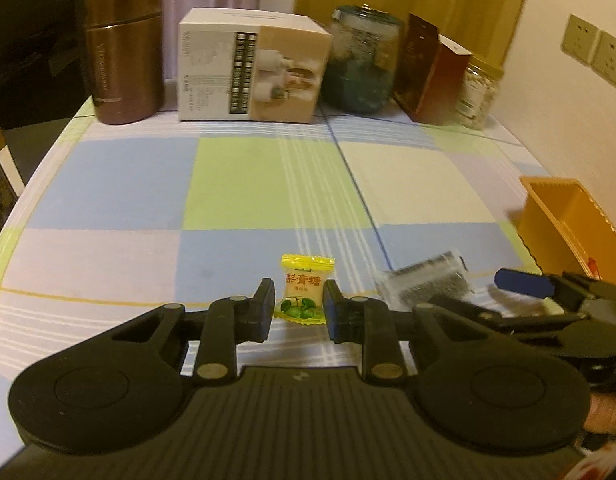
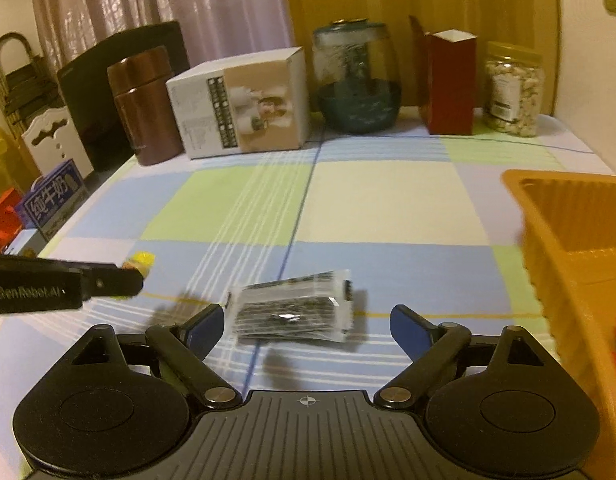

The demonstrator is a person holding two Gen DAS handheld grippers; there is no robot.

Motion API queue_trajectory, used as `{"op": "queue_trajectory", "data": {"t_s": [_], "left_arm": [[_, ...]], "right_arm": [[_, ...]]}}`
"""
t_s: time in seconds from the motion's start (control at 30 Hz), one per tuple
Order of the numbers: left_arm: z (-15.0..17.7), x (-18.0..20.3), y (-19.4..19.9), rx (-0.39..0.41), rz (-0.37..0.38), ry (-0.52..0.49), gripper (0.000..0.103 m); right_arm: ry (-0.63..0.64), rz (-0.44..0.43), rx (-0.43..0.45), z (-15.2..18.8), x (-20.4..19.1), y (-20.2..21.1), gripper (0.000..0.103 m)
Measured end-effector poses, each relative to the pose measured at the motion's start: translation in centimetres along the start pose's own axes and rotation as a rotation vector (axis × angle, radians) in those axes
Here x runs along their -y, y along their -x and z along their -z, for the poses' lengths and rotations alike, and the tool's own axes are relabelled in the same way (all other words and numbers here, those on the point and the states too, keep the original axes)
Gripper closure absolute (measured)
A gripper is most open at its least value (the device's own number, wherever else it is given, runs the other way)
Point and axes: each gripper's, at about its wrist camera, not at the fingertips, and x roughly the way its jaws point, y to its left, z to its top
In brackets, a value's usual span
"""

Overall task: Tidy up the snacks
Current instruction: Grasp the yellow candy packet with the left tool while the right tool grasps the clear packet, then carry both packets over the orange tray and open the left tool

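Note:
A small yellow candy packet [image 1: 304,290] lies on the checked tablecloth. My left gripper [image 1: 298,300] is open around it, one finger on each side, with small gaps showing. A clear packet of dark snack [image 2: 294,310] lies on the cloth. My right gripper [image 2: 306,324] is wide open on either side of it, not touching. That packet [image 1: 426,284] also shows in the left wrist view, with the right gripper's fingers [image 1: 524,282] beside it. The candy's yellow edge [image 2: 142,260] peeks from behind the left gripper in the right wrist view.
An orange basket [image 2: 564,216] stands at the right, also seen in the left view [image 1: 564,216]. Along the back: a brown flask [image 1: 122,52], a white box [image 1: 252,66], a glass jar [image 1: 362,58], a red box [image 1: 432,70], a nut jar [image 2: 512,88].

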Motion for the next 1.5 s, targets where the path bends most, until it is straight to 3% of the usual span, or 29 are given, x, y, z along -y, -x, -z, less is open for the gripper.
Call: {"op": "queue_trajectory", "data": {"t_s": [0.57,0.73,1.17,1.5], "left_arm": [[-0.3,-1.3,-1.0,-0.016,0.014,0.03,0.08],[-0.1,-1.1,-1.1,-0.023,0.016,0.022,0.08],[-0.9,1.4,0.3,0.002,0.061,-0.017,0.08],[-1.7,5.7,2.8,0.058,0.127,-0.066,0.08]], "right_arm": [[0.113,0.101,-0.038,0.2,-3.2,-4.9,0.01],[0.121,0.122,-0.039,0.3,-3.0,-4.6,0.022],[0.104,0.18,-0.005,0.4,-1.0,0.2,0.023],[0.063,0.226,0.094,0.1,0.4,6.6,0.023]]}}
